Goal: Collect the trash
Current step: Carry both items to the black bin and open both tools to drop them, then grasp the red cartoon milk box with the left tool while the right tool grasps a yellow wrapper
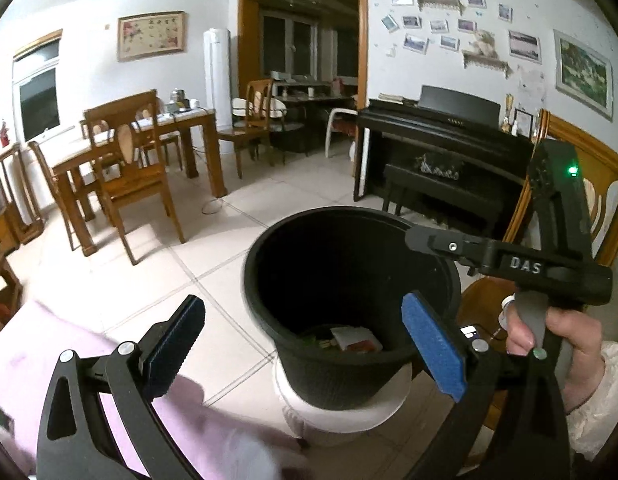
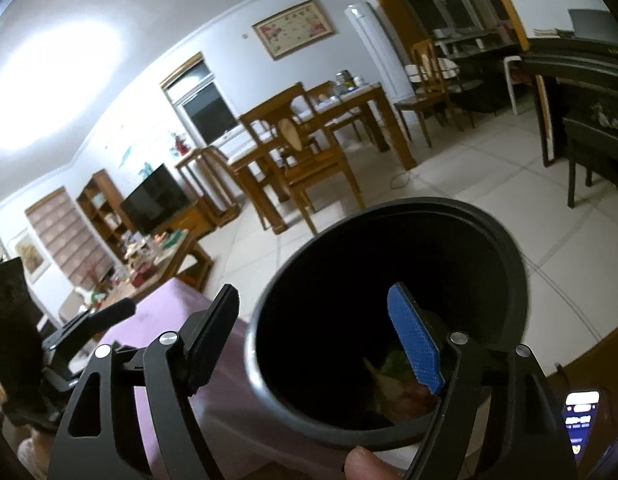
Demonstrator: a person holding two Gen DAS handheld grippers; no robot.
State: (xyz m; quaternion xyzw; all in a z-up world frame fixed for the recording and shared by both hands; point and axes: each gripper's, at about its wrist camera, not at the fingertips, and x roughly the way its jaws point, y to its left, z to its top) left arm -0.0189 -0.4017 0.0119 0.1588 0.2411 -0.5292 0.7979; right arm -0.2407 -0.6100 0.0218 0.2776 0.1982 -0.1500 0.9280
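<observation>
Tiled living-dining room, lights on, floor (image 1: 213, 248) pale. Black bin (image 1: 333, 384) centre-front, perched on white stool (image 1: 349, 416); trash (image 1: 353, 340) (paper, wrappers) already lying at bin bottom. Left gripper (image 1: 303, 302) spread wide, nothing held, hovering over near side of bin, blue pad overlapping bin rim. Right gripper (image 2: 313, 291) also spread wide & empty, straddling bin rim: blue pad inside the mouth, black pad outside; cannot tell if either pad touches the wall. Pink cloth (image 1: 69, 352) just left of bin, lit phone (image 2: 581, 416) just right of bin, dining table (image 1: 181, 120) w/ chairs well beyond bin to the left, black piano (image 1: 441, 136) beyond bin to the right. Risks, as judged: bin looks top-heavy on a small stool, so a nudge from either finger on the rim could tip it & spill contents onto floor; closing on thin rim off-centre could let it slip or twist; blur at edges suggests fast motion, less margin; phone near enough to bin to get knocked. Writing: "DAS" in white on right gripper body; "LOVE" faint high on wall behind piano; piano brand & phone screen text too small to read.
</observation>
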